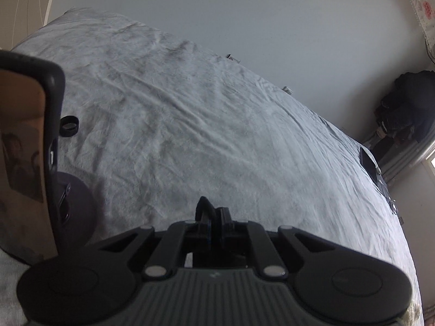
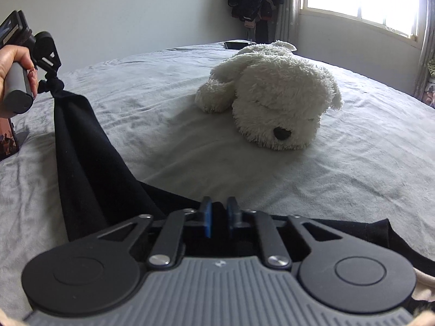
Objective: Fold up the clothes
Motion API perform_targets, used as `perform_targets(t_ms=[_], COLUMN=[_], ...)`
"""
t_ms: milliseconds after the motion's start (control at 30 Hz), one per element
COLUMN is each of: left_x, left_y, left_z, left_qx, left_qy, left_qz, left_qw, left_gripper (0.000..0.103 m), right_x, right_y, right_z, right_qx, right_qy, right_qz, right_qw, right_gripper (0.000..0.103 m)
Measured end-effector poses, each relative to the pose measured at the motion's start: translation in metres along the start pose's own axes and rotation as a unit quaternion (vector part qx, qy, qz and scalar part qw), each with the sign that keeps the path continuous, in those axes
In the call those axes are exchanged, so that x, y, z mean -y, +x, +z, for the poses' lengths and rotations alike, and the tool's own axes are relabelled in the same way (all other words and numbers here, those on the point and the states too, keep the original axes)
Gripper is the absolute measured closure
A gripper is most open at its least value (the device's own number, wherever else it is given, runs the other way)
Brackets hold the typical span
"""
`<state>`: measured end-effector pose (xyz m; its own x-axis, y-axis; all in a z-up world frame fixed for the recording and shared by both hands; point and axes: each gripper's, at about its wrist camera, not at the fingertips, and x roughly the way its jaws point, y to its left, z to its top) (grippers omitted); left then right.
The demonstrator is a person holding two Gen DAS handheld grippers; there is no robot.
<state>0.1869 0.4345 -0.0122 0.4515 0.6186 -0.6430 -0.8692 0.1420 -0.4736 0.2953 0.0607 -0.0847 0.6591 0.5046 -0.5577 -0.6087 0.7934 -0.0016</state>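
Black garment [image 2: 89, 157] stretched taut above the grey bed sheet [image 2: 339, 184], running from the upper left of the right wrist view down to the bottom centre. One bunched corner clenched in the left hand-held gripper [image 2: 50, 82], gripped by a hand [image 2: 12, 62]; another edge pinched between the blue pads of the right hand-held gripper [image 2: 218, 212]. Judged as spreading or carrying over for a fold. Next: keep both pinches, lower evenly, clear of the white plush dog [image 2: 274, 95] and the propped phone [image 1: 24, 146].
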Motion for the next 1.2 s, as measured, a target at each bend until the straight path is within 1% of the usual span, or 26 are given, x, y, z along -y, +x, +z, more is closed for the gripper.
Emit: perform_targets(t_ms=[67,167,233,267,300,333,367,467,533,567,633,667,700,767,833,900,933,1000,1033,1100,1133,1200], left_x=[-0.001,0.0,0.003,0.005,0.008,0.011,0.013,0.018,0.019,0.02,0.023,0.025,0.027,0.031,0.036,0.04,0.043,0.049,0.052,0.055,0.055,0.055], left_y=[0.004,0.009,0.006,0.004,0.003,0.002,0.001,-0.005,-0.009,-0.01,-0.013,-0.013,-0.014,-0.018,-0.024,-0.031,-0.032,-0.029,-0.026,-0.017,-0.013,-0.004], left_z=[0.0,-0.001,-0.001,-0.001,0.0,0.0,0.0,-0.001,-0.002,-0.003,-0.005,-0.006,-0.007,-0.005,-0.003,-0.002,-0.002,-0.005,-0.008,-0.013,-0.014,-0.017], left_qx=[-0.008,-0.016,-0.007,-0.001,0.001,-0.002,-0.004,-0.008,-0.009,-0.007,-0.008,-0.01,-0.012,-0.021,-0.033,-0.046,-0.059,-0.085,-0.096,-0.109,-0.11,-0.105], left_qy=[-0.003,0.005,0.021,0.031,0.043,0.058,0.073,0.113,0.139,0.155,0.192,0.213,0.233,0.264,0.282,0.301,0.305,0.31,0.31,0.306,0.302,0.297], left_qz=[0.003,-0.004,-0.014,-0.021,-0.031,-0.04,-0.049,-0.07,-0.078,-0.081,-0.082,-0.081,-0.08,-0.082,-0.089,-0.096,-0.102,-0.105,-0.102,-0.087,-0.077,-0.057], left_qw=[1.0,0.9998,0.9996,0.9993,0.9986,0.9975,0.9961,0.9911,0.9872,0.9846,0.9779,0.9737,0.969,0.961,0.9547,0.9478,0.9451,0.9411,0.9402,0.9417,0.9436,0.9473], left_gripper=[0.097,0.095,0.094,0.086,0.082,0.073,0.068,0.068,0.068,0.068,0.066,0.061,0.059,0.054,0.05,0.047,0.046,0.046,0.046,0.047,0.049,0.066], right_x=[0.003,0.008,0.011,0.013,0.013,0.012,0.012,0.014,0.014,0.015,0.016,0.017,0.018,0.018,0.019,0.018,0.018,0.017,0.017,0.017,0.017,0.018], right_y=[-0.001,-0.003,-0.004,-0.004,-0.003,-0.001,-0.001,-0.001,-0.001,-0.002,-0.002,-0.002,-0.002,-0.002,-0.002,-0.002,-0.002,-0.002,-0.002,-0.002,-0.003,-0.003], right_z=[0.001,0.002,0.003,0.004,0.004,0.003,0.003,0.003,0.002,0.002,0.001,0.001,0.002,0.001,0.001,0.001,0.002,0.002,0.002,0.002,0.002,0.002], right_qx=[0.008,0.021,0.029,0.033,0.03,0.025,0.024,0.023,0.022,0.021,0.02,0.02,0.02,0.021,0.02,0.02,0.02,0.019,0.02,0.021,0.022,0.024], right_qy=[0.009,0.022,0.031,0.036,0.037,0.037,0.038,0.041,0.045,0.046,0.05,0.052,0.054,0.058,0.06,0.059,0.058,0.057,0.056,0.055,0.055,0.056], right_qz=[-0.015,-0.037,-0.052,-0.06,-0.064,-0.067,-0.068,-0.065,-0.062,-0.06,-0.056,-0.053,-0.05,-0.048,-0.047,-0.046,-0.046,-0.045,-0.045,-0.044,-0.043,-0.039], right_qw=[1.0,0.999,0.998,0.997,0.997,0.997,0.997,0.997,0.997,0.997,0.997,0.997,0.997,0.997,0.997,0.997,0.997,0.997,0.997,0.997,0.997,0.997], right_gripper=[0.098,0.098,0.098,0.098,0.097,0.097,0.096,0.094,0.091,0.088,0.088,0.087,0.087,0.082,0.078,0.077,0.077,0.077,0.077,0.077,0.077,0.077])
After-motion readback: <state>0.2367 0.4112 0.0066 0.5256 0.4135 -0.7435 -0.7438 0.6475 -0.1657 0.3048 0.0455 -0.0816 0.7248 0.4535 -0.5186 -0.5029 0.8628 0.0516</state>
